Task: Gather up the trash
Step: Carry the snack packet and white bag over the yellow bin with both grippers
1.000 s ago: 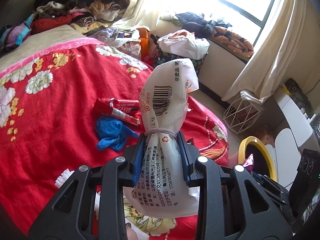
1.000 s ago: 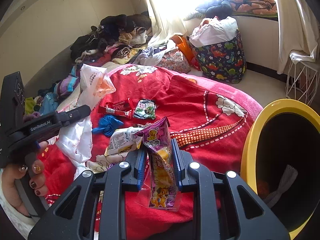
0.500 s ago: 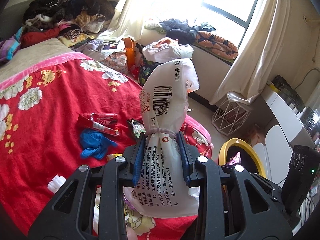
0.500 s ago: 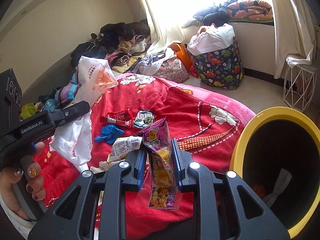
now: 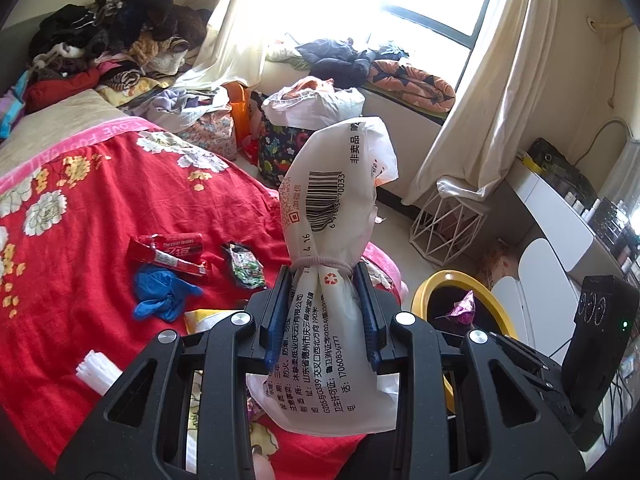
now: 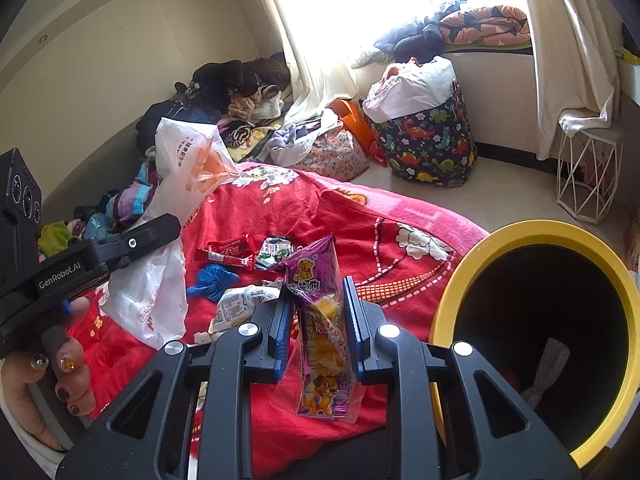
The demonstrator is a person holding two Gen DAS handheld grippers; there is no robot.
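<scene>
— Looking through the left wrist view first, what do you see?

— The left gripper (image 5: 322, 312) is closed on a white plastic bag (image 5: 332, 216), and its 2 blue pads press the bag just under a thin hair band tied around it. The bag stands upright between the fingers and covers the middle of the view. Behind it is the bed with a red blanket (image 5: 80, 208). On the blanket lie a red wrapper (image 5: 170, 250), a blue glove (image 5: 162, 294) and a small dark snack packet (image 5: 244, 266), all near each other but apart from the blanket's edge.

— Is there room at the right side?

— The blanket's edge curves down to bare floor (image 5: 394, 216). A white wire stand (image 5: 448, 220) is beside the curtain, and the yellow-rimmed bin (image 5: 424, 294) is low at the right, close to the bed's edge.

— And the right wrist view?

— The right gripper (image 6: 316, 320) is clamped on a purple snack wrapper (image 6: 320, 320), which hangs upright between the pads, above the near part of the blanket (image 6: 360, 216). The bin (image 6: 532, 232) is just beside it at the right, its mouth open toward the camera and dark inside, with a pale crumpled thing at the bottom.

— Where is the other gripper here?

— At the left, held by a hand (image 6: 36, 380), with the white bag (image 6: 168, 240) hanging over the blanket. Between bed and dinosaur-print basket (image 6: 428, 148) the floor (image 6: 516, 184) is open.
</scene>
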